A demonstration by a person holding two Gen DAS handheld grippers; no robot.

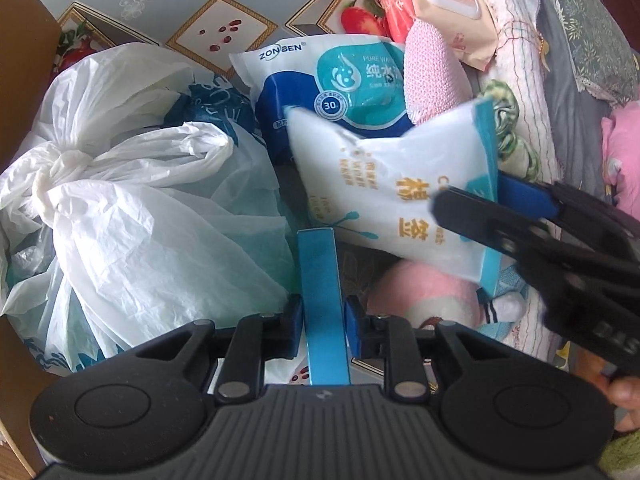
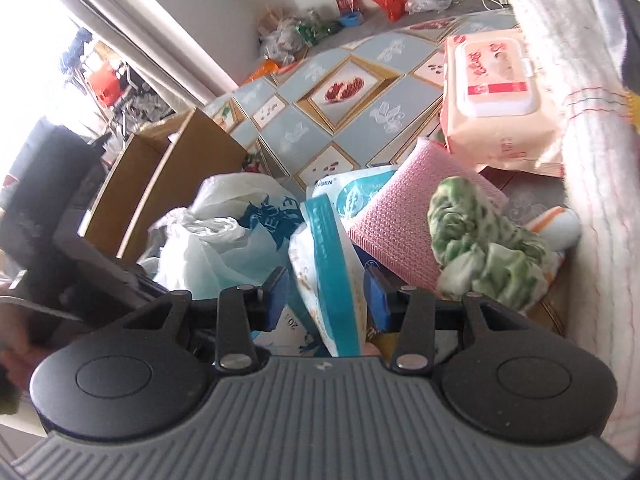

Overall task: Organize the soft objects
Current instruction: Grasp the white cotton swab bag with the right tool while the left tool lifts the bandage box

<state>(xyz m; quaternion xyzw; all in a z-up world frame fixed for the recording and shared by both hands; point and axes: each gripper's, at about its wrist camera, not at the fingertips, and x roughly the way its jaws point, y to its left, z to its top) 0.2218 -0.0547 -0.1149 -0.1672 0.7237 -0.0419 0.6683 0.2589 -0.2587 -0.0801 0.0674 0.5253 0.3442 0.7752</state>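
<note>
My right gripper (image 2: 326, 300) is shut on a white cotton-swab pack (image 2: 332, 280) with a teal edge and yellow print. In the left wrist view that pack (image 1: 384, 184) hangs tilted above the pile, with the right gripper (image 1: 484, 200) clamped on its teal end. My left gripper (image 1: 325, 322) points steeply down, shut on a thin light-blue strip (image 1: 322, 280) that stands edge-on between its blue pads. What the strip belongs to I cannot tell. Under the hanging pack lies a blue-and-white ZONSEN wipes pack (image 1: 340, 88).
Knotted white plastic bags (image 1: 120, 200) fill the left, beside a cardboard box wall (image 1: 24, 80). A pink knit cloth (image 1: 432, 72), a pink wipes pack (image 2: 496, 92), a green-white cloth (image 2: 480, 248) and a pink plush (image 1: 424, 296) crowd the right. A patterned tablecloth (image 2: 360, 92) lies beyond.
</note>
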